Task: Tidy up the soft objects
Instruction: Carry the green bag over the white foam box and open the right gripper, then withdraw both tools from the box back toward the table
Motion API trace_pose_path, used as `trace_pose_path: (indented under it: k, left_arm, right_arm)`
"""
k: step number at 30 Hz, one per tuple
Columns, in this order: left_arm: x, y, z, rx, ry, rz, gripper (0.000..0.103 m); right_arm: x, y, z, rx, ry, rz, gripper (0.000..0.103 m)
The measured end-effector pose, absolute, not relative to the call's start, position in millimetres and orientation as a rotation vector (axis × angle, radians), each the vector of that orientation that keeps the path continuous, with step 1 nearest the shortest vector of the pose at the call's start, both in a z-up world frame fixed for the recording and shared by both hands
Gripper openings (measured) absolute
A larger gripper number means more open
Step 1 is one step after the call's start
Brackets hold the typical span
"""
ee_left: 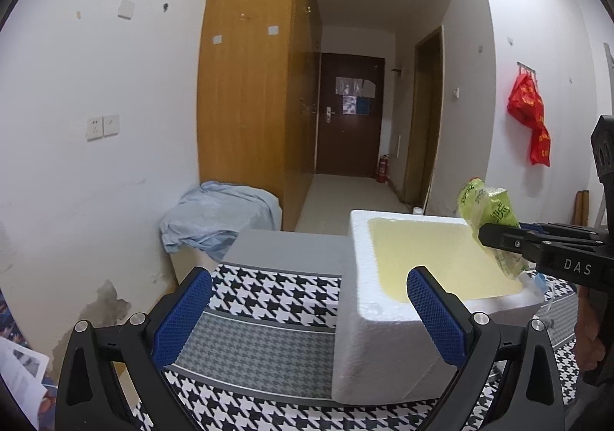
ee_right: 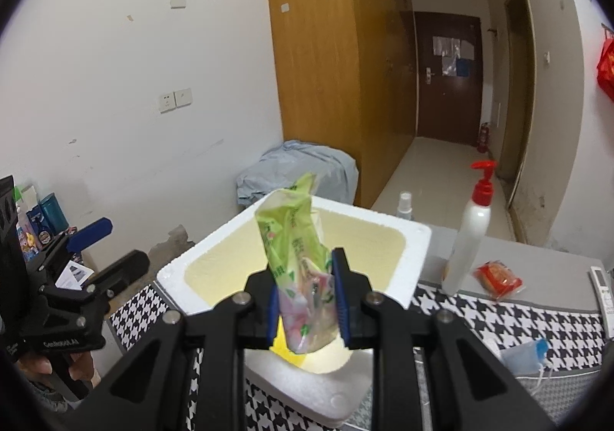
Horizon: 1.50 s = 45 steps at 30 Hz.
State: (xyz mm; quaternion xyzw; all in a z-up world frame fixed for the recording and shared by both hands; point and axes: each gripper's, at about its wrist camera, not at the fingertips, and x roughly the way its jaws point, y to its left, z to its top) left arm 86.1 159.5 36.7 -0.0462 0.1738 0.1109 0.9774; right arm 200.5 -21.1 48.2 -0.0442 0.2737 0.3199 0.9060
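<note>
My right gripper (ee_right: 307, 296) is shut on a soft green plastic packet (ee_right: 295, 247) and holds it upright over the white foam box (ee_right: 416, 262), whose inside is yellowish. In the left wrist view the same packet (ee_left: 487, 208) hangs over the box's right rim (ee_left: 360, 231), pinched by the right gripper (ee_left: 499, 239). My left gripper (ee_left: 307, 312) is open and empty, its blue pads apart, low at the box's near left corner. It also shows in the right wrist view (ee_right: 111, 243), left of the box.
On the houndstooth cloth (ee_right: 537, 316) right of the box stand a white pump bottle with a red top (ee_right: 470, 239) and a small spray bottle (ee_right: 405, 204). A red packet (ee_right: 499, 279), a face mask (ee_right: 525, 354) and a remote (ee_right: 604, 293) lie there.
</note>
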Motion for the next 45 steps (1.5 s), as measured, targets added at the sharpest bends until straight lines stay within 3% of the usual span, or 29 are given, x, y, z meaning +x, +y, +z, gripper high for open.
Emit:
trace_pose_path:
  k: [3,5,9,11,15,17,19,45]
  left_arm:
    - [84,163,36,-0.098,0.351,0.229,0.102]
    - [82,165,35,-0.1,0.347,0.229,0.102]
    - [80,170,35,-0.11,0.346,0.242,0.102]
    - [80,170,35,-0.106,0.348,0.24,0.102]
    - [81,165,36,-0.096,0.351,0.225,0.102]
    - [82,163,36,-0.101,0.352,0.219,0.102]
    - [83,162,36,-0.104,0.353,0.216,0.102]
    - [68,110,51,-0.054,0.32,0.157,0.102]
  right_arm:
    - [202,-16,49,-0.098,0.567,0.669,0.035]
    - [202,-12,47,-0.104,0.572,0.679,0.053]
    - [198,-9,45,-0.113,0.568,0.678,0.064]
    - [197,-10,45,-0.11,0.569,0.671,0.075]
    - [193,-16,47,-0.088,0.564,0.675,0.08]
    - [190,-18,49,-0.094,0.555,0.67,0.095]
    - [186,-21,51,-0.098,0.533,0.658,0.099]
    - [147,-72,59,-0.085,0.462,0.651,0.103]
